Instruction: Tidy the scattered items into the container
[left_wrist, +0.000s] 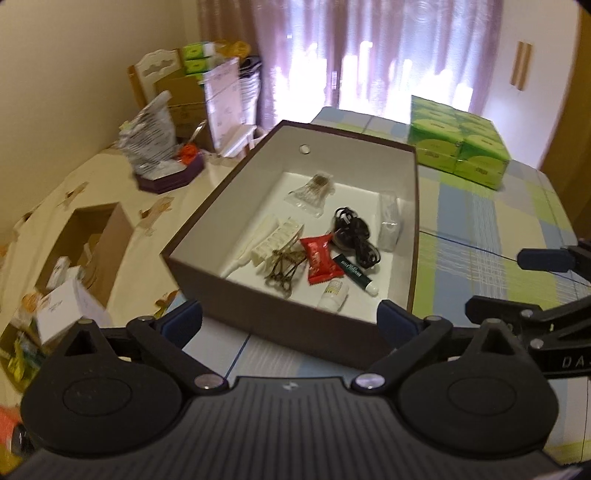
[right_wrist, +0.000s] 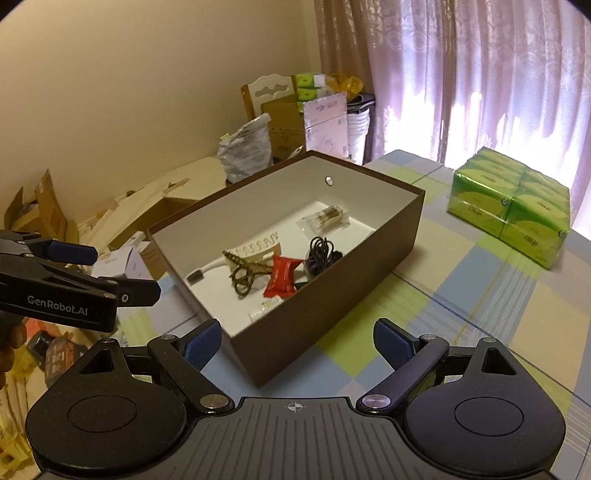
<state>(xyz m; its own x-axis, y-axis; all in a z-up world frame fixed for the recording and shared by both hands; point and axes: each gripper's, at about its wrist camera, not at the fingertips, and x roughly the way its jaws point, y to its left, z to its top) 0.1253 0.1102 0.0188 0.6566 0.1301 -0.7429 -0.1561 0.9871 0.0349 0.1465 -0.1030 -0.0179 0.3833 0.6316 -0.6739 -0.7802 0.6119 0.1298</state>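
Note:
A brown box (left_wrist: 280, 328) with a white inside stands on the checked tablecloth; it also shows in the right wrist view (right_wrist: 369, 258). Inside lie a red candy wrapper (left_wrist: 319, 260), a black cable (left_wrist: 354, 232), a green tube (left_wrist: 354, 275), a cream hair clip (left_wrist: 277, 240), bronze scissors (left_wrist: 286, 267), a clear bag of swabs (left_wrist: 314, 190) and a small white bottle (left_wrist: 334, 293). My left gripper (left_wrist: 290, 321) is open and empty, held just before the box's near wall. My right gripper (right_wrist: 295, 343) is open and empty at the box's near corner.
A green pack of tissues (left_wrist: 460, 142) sits on the table behind the box, right; it also shows in the right wrist view (right_wrist: 511, 208). To the left lie cardboard boxes (left_wrist: 86, 240), a silver bag (left_wrist: 151, 136) and a chair (right_wrist: 271, 98). Curtains (right_wrist: 461, 74) hang behind.

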